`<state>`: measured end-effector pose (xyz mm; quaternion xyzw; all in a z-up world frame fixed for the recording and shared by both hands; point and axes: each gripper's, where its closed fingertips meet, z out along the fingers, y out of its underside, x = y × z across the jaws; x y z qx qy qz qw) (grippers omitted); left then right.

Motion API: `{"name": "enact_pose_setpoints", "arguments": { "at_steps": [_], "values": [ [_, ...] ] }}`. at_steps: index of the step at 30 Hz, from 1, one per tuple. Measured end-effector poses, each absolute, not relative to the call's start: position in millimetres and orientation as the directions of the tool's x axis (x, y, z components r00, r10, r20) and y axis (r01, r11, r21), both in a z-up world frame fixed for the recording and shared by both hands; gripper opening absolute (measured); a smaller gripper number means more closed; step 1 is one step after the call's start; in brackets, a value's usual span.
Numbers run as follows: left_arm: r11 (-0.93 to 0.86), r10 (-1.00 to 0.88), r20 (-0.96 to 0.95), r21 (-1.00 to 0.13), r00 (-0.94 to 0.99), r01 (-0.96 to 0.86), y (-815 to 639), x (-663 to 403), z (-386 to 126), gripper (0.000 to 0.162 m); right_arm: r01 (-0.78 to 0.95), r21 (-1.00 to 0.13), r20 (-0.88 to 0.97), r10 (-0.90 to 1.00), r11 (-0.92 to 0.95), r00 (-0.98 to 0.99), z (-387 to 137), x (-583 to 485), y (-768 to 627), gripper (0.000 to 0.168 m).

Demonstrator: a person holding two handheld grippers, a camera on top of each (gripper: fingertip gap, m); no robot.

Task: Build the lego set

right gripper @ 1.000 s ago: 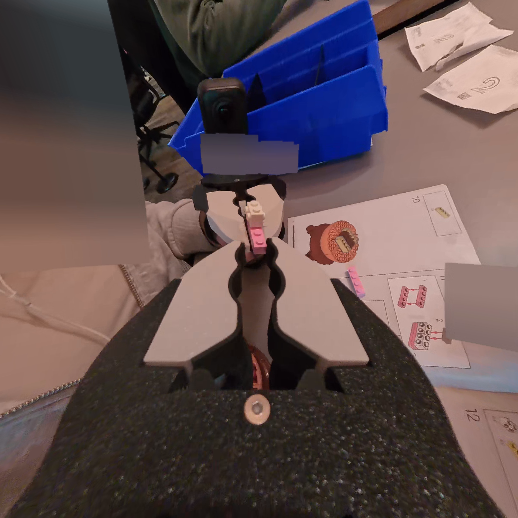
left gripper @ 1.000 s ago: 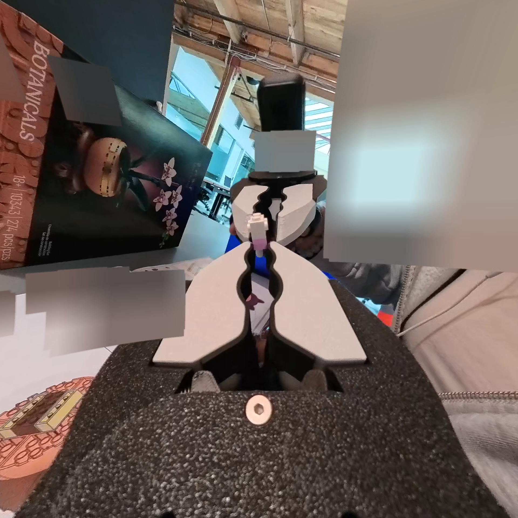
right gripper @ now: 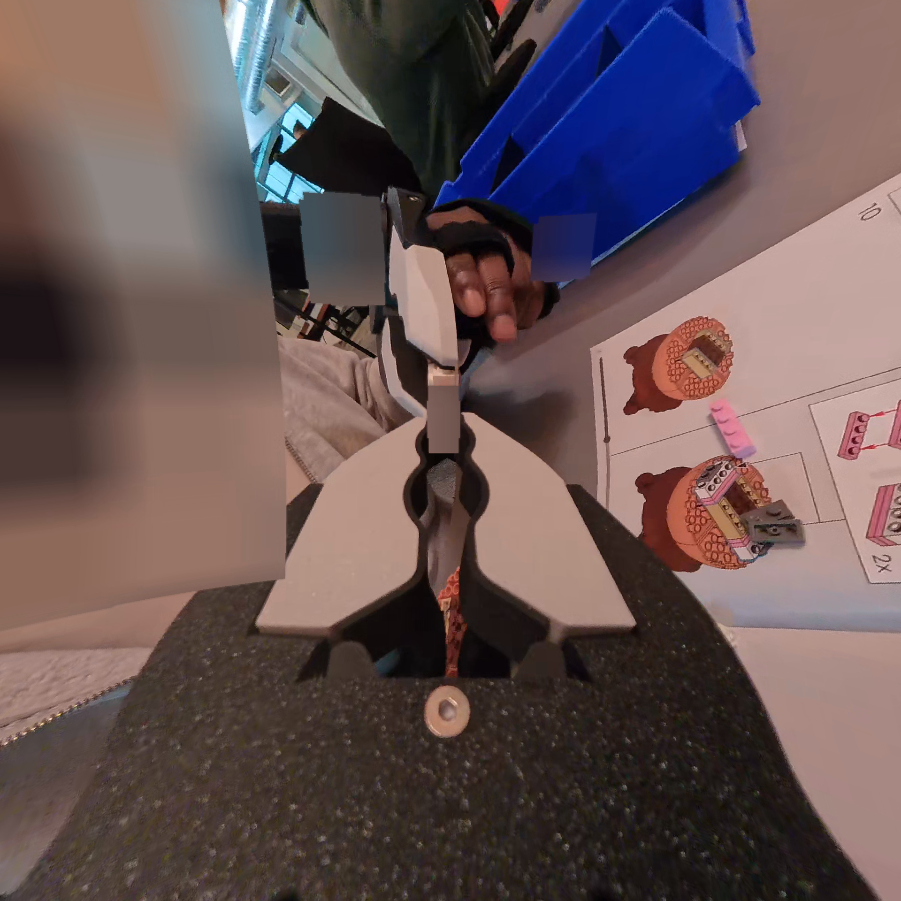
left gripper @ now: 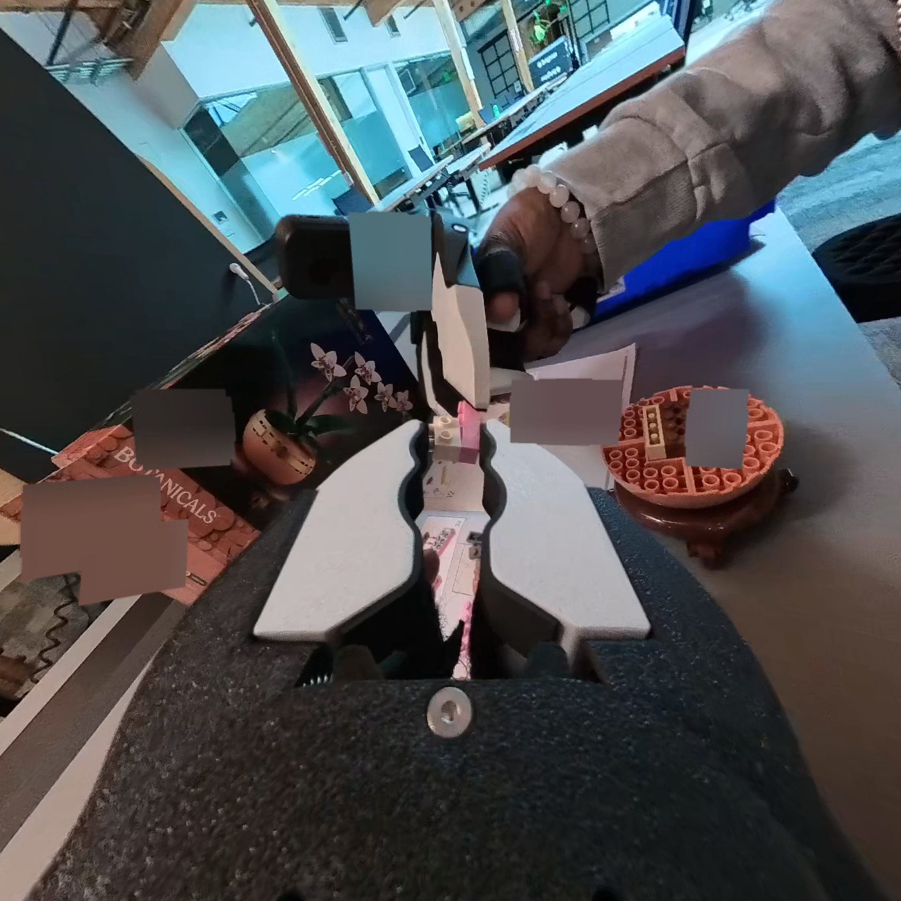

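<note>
My left gripper (left gripper: pixel 454 434) is shut on a small stack: a white brick (left gripper: pixel 444 433) joined to a pink brick (left gripper: pixel 469 429), held above the table. My right gripper (left gripper: pixel 469 401) comes down from above and grips the pink brick's top end. In the right wrist view my right gripper (right gripper: pixel 444 434) is shut, and a blurred patch hides what is between its tips. The white brick (right gripper: pixel 443 378) shows just beyond, at the left gripper's tips (right gripper: pixel 439 365). The round salmon pot (left gripper: pixel 648 468), with a tan brick inside, stands on the table to the right.
The set's box (left gripper: pixel 292 390) leans at the left. The open manual (right gripper: pixel 780 317) carries a loose pink brick (right gripper: pixel 731 426) and two grey plates (right gripper: pixel 775 529). Blue bins (right gripper: pixel 609 122) stand behind it. A person's torso is close on the left. Left and right tips are no more than a few centimetres apart. From either gripper's tips it is about 10 cm to the round salmon pot (left gripper: pixel 648 468).
Both grippers have tilted down toward the table while still holding the stack between them. The right gripper now meets it from above instead of head-on.
</note>
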<state>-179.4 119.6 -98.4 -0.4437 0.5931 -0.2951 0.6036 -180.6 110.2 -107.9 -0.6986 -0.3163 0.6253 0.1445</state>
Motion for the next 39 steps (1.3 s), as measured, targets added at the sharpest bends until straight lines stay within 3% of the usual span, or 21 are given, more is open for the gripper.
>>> {"name": "enact_pose_setpoints", "arguments": {
  "at_steps": [9,17,21,24,26,29,39],
  "values": [
    [0.478,-0.877,-0.478,-0.853,-0.054,-0.207,102.0,-179.4,-98.6,0.019,0.330,-0.565,-0.806,0.592,-0.756,-0.025,-107.5,-182.0,92.8,0.007],
    [0.450,-0.892,-0.446,-0.867,-0.070,-0.215,97.0,-177.3,-99.8,0.018,0.308,-0.570,-0.807,0.590,-0.762,-0.033,-108.0,-180.8,88.9,0.007],
    [0.468,-0.872,-0.489,-0.850,0.031,-0.240,106.2,-174.5,-91.0,0.019,0.174,-0.680,-0.726,0.687,-0.712,-0.026,-97.4,-176.2,99.6,0.007],
    [0.334,-0.911,-0.372,-0.918,0.179,-0.211,118.3,-179.8,-80.6,0.028,0.074,-0.833,-0.546,0.836,-0.548,0.048,-88.5,-164.5,109.9,0.007],
    [0.109,-0.975,-0.128,-0.988,0.182,-0.109,116.1,-180.9,-80.9,0.030,0.076,-0.918,-0.380,0.918,-0.389,0.111,-86.2,-158.6,112.5,0.007],
    [-0.163,-0.982,0.167,-0.986,0.088,0.045,107.1,-175.5,-78.9,0.030,0.116,-0.968,-0.207,0.969,-0.222,0.134,-84.2,-160.1,107.8,0.007],
    [-0.111,-0.992,0.114,-0.992,0.050,0.060,96.5,-166.4,-83.6,0.007,0.203,-0.965,-0.155,0.985,-0.168,0.080,-87.7,-169.1,97.7,0.008]
  ]
}}
